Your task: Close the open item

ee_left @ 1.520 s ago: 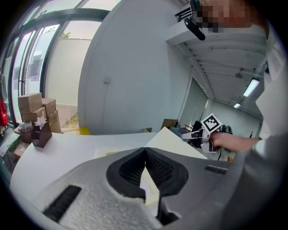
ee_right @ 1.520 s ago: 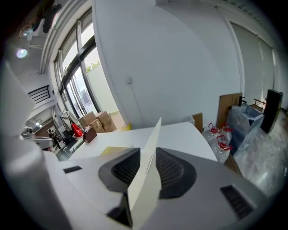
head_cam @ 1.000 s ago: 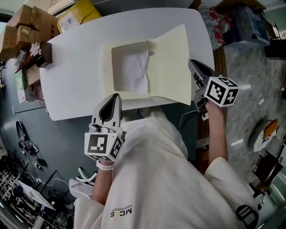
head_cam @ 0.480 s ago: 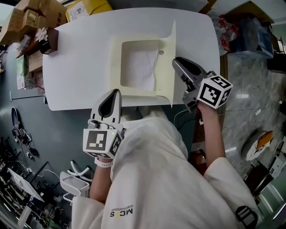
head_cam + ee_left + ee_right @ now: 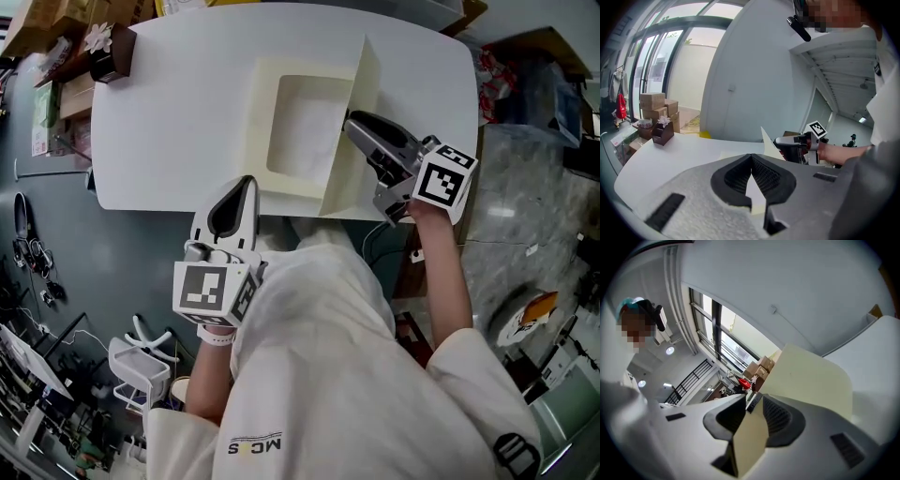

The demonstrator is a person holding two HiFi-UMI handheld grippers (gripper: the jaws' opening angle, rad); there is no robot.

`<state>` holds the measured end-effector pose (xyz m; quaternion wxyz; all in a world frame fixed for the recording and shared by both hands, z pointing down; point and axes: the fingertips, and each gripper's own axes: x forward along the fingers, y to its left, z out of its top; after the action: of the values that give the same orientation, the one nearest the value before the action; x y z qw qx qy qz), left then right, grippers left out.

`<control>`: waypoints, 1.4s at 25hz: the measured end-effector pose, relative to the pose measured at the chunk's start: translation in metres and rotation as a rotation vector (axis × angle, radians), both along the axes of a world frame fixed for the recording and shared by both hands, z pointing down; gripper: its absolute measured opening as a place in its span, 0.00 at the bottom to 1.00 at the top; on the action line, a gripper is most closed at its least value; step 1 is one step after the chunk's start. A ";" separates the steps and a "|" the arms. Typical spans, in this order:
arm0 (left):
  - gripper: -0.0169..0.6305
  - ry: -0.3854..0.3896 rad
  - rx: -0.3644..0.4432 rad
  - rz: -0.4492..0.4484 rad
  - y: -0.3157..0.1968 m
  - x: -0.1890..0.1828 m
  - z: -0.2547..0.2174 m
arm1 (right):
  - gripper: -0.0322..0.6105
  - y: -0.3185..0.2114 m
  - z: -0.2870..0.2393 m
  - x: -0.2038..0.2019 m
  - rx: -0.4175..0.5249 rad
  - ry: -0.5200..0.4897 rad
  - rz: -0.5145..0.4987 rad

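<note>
A cream cardboard box [image 5: 259,122] lined with white paper lies open on the white table [image 5: 159,122]. Its hinged lid [image 5: 365,84] stands nearly upright along the box's right side. My right gripper [image 5: 355,121] is at the lid's outer face. In the right gripper view the lid's edge [image 5: 750,437] runs between the jaws, which are opening, with a gap showing beside the card. My left gripper [image 5: 234,208] hovers at the table's near edge in front of the box, shut and empty. From the left gripper view the raised lid [image 5: 768,142] and the right gripper [image 5: 794,142] show beyond my closed tips [image 5: 751,161].
A brown holder with a white flower [image 5: 111,52] sits at the table's far left corner, with stacked cardboard boxes [image 5: 52,33] beyond it. A white wire rack [image 5: 141,367] stands on the floor at the left. The person's white-clad torso [image 5: 319,375] fills the foreground.
The right gripper has swung the lid from lying flat to the right up to nearly upright, moving left toward the box. The left gripper has stayed near the table's front edge.
</note>
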<state>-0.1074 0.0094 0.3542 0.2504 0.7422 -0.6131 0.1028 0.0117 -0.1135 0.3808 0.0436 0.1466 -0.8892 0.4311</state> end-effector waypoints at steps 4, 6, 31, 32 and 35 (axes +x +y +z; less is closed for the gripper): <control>0.06 0.004 -0.019 -0.017 0.001 -0.008 0.007 | 0.25 0.004 0.009 -0.025 0.039 0.018 -0.081; 0.06 0.005 -0.031 -0.020 0.000 -0.011 0.012 | 0.25 0.005 0.017 -0.036 0.050 0.039 -0.113; 0.06 0.003 -0.151 -0.011 -0.017 -0.033 0.105 | 0.25 0.020 0.117 -0.131 0.016 0.152 -0.280; 0.06 0.008 -0.159 -0.007 -0.018 -0.032 0.111 | 0.25 0.020 0.121 -0.133 0.012 0.155 -0.284; 0.06 0.027 -0.180 -0.003 -0.023 -0.032 0.130 | 0.25 0.020 0.128 -0.141 0.003 0.159 -0.292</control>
<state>-0.1390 -0.0135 0.4839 0.3244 0.7170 -0.5992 0.1471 -0.1288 -0.0939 0.5092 0.1758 0.0493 -0.8954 0.4061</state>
